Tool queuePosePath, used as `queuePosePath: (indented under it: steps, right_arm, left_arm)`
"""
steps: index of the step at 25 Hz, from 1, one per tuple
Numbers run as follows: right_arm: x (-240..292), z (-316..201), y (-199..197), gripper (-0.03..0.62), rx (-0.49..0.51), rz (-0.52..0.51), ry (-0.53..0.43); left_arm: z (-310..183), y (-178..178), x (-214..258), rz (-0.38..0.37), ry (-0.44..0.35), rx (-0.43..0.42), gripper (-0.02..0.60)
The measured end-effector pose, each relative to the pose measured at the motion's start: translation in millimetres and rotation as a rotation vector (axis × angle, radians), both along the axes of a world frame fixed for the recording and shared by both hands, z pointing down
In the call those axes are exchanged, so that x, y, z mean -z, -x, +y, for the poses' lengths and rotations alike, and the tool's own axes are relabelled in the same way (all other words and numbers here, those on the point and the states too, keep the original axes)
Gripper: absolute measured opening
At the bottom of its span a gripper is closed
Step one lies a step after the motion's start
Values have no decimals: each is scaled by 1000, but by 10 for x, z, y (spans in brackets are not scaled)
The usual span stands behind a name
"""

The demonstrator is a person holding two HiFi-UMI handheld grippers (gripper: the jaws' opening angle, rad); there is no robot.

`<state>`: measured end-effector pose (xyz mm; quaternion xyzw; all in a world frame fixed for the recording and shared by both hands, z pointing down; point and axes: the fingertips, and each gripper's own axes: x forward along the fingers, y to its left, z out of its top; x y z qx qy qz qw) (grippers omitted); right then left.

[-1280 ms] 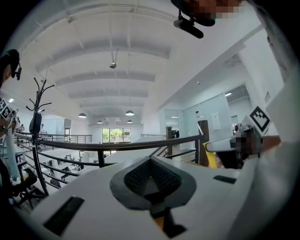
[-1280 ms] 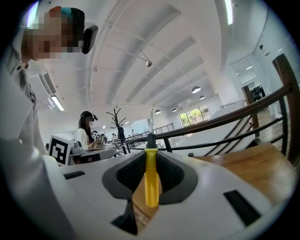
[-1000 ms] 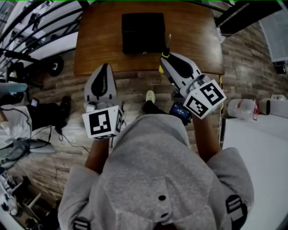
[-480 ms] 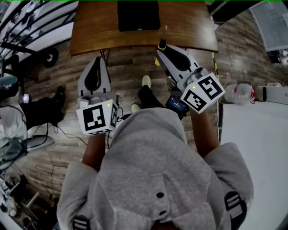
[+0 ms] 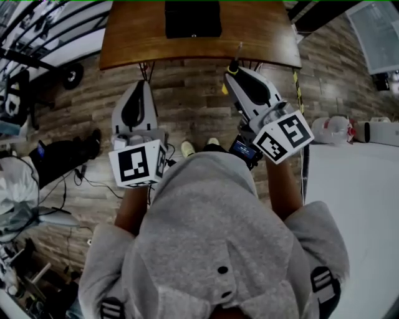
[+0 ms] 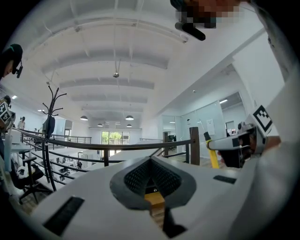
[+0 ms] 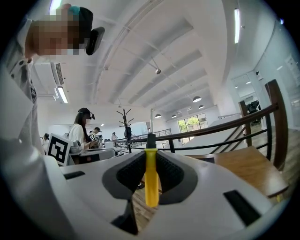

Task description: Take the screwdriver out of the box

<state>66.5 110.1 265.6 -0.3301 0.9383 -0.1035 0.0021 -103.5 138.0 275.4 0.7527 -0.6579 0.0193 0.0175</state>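
Yellow screwdriver (image 7: pixel 151 180) in right hand-held gripper (image 5: pixel 235 70) (upright)

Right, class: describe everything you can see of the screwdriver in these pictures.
The screwdriver has a yellow, plastic-looking handle, a black collar and a thin metal shaft pointing up. It stands roughly upright, its handle clamped between the pads of the right hand-held gripper. It hangs in the air near the front edge of the wooden table, clear of the black box, touching nothing else.
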Motion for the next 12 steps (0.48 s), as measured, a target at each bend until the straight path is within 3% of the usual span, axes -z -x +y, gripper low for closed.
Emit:
queuePosePath:
  steps: [12]
  right_arm:
    - [-33, 84, -181, 81, -36, 2, -2]
  left_arm:
    - [36, -187, -47, -3, 19, -47, 14]
